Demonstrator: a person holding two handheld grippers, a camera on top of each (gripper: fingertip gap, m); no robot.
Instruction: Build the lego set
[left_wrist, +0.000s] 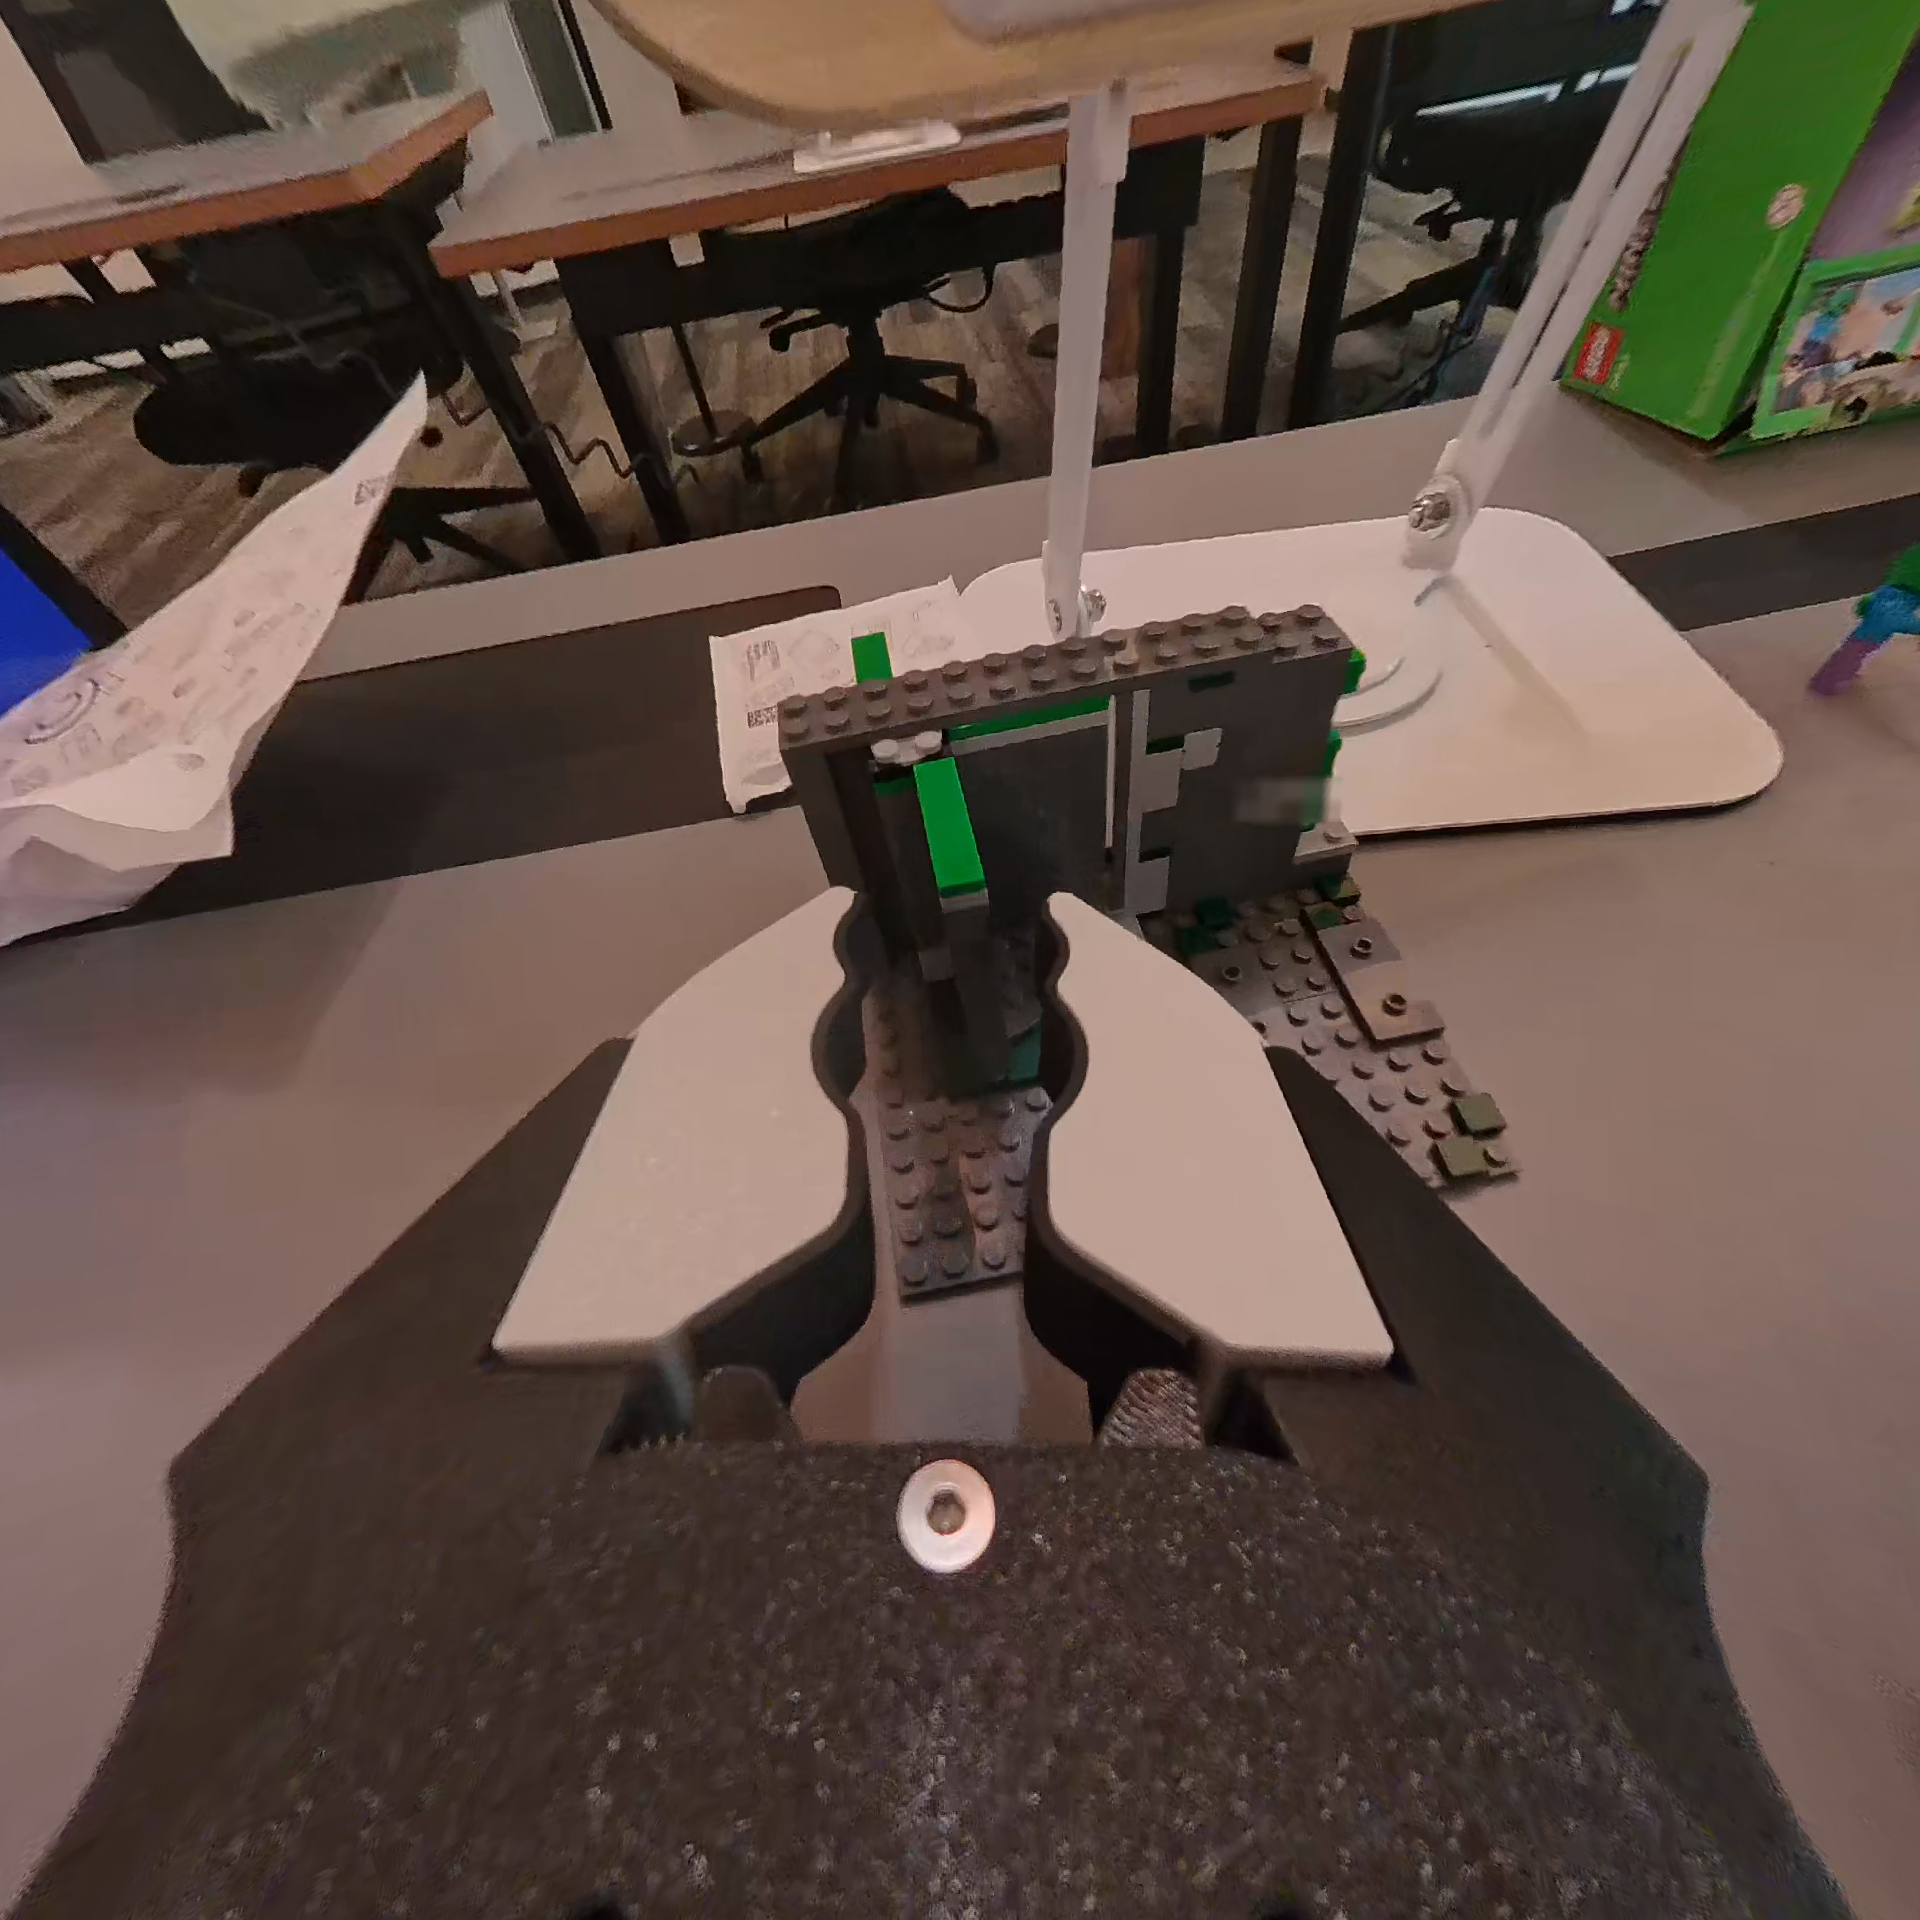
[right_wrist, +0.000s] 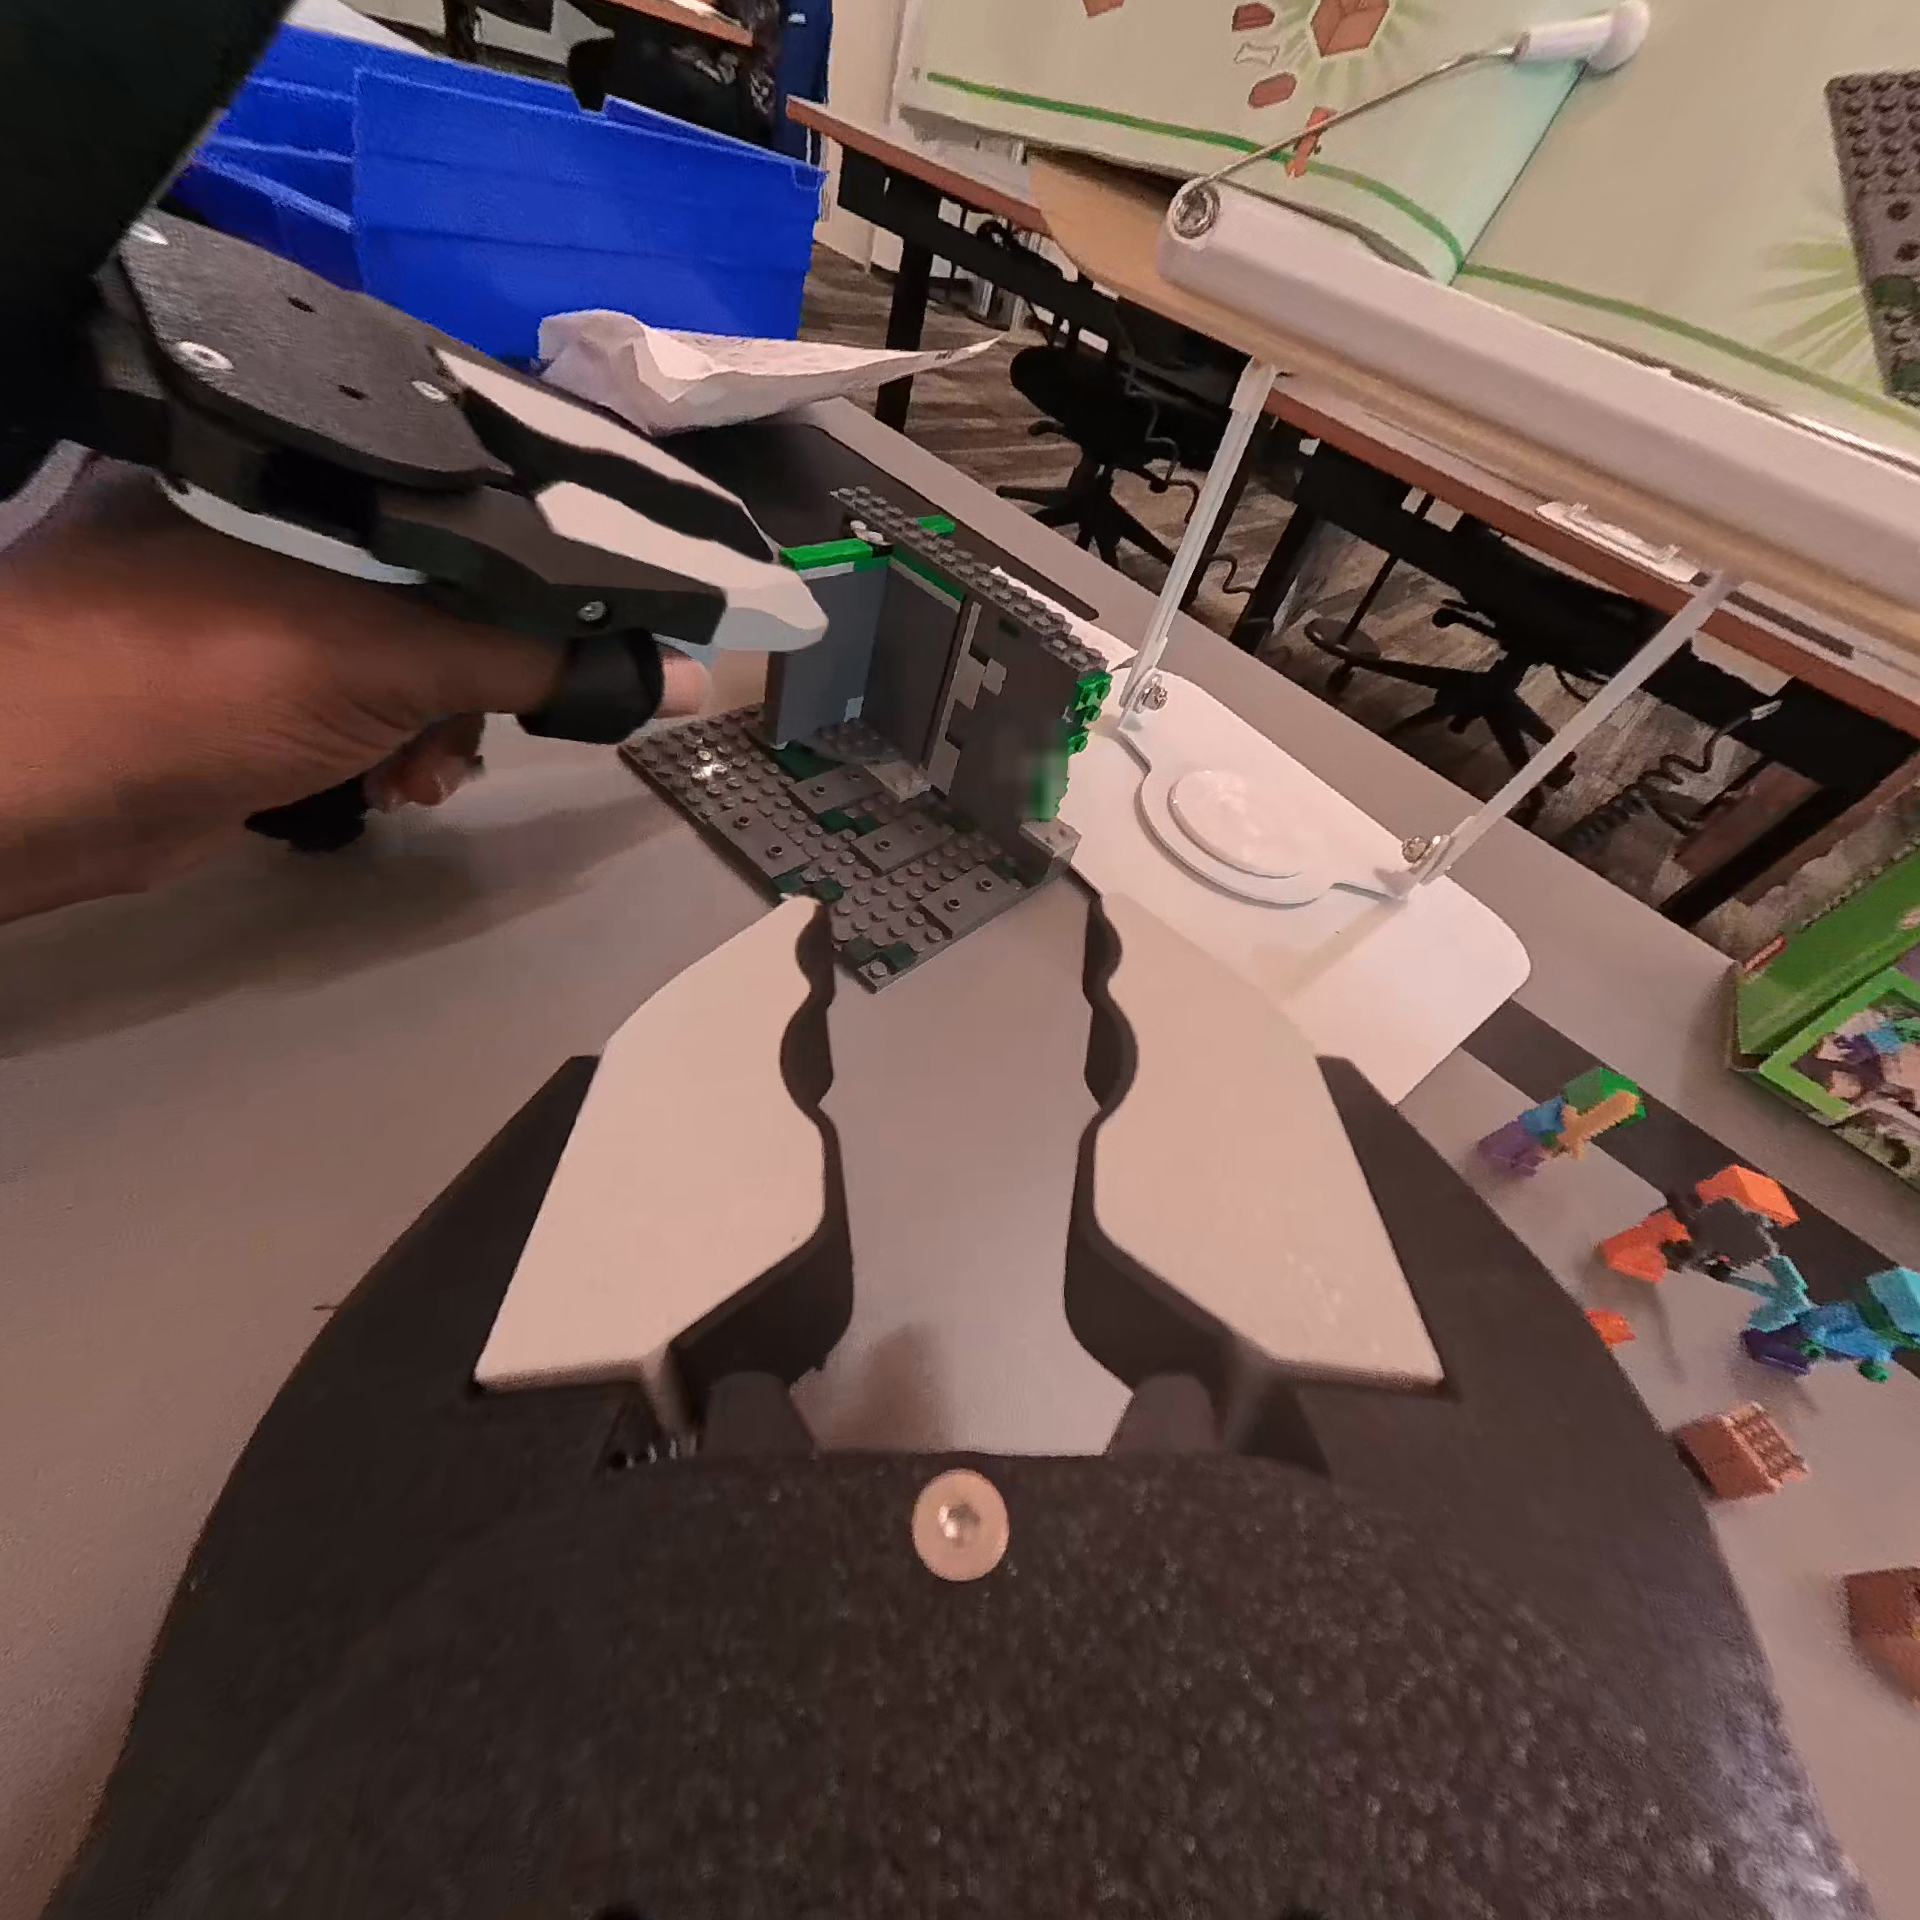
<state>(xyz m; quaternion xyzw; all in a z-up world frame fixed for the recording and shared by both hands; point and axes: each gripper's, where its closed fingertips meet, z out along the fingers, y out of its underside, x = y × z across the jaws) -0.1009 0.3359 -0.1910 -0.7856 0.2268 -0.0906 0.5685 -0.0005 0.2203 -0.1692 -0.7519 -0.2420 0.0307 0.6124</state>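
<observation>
The lego build is a dark grey studded baseplate (left_wrist: 1351, 1049) with a tall grey-and-green back wall (left_wrist: 1226, 769) and a short side wall (left_wrist: 956, 935). My left gripper (left_wrist: 951, 925) has its fingers on either side of the side wall, closed against it. In the right wrist view the left gripper (right_wrist: 769, 613), held by a hand (right_wrist: 208, 707), touches the build (right_wrist: 966, 686) at its left wall. My right gripper (right_wrist: 951, 914) is open and empty, just in front of the near corner of the baseplate (right_wrist: 831, 831).
A white stand base (right_wrist: 1299, 831) sits right behind the build, its struts rising over it. A folded instruction sheet (left_wrist: 790, 686), crumpled paper (left_wrist: 156, 707), a green box (left_wrist: 1787, 260), small figures (right_wrist: 1714, 1236), brown bricks (right_wrist: 1740, 1449) and a blue bin (right_wrist: 540, 208) lie around. The left gripper's tips are roughly 15 centimeters from the right gripper's.
</observation>
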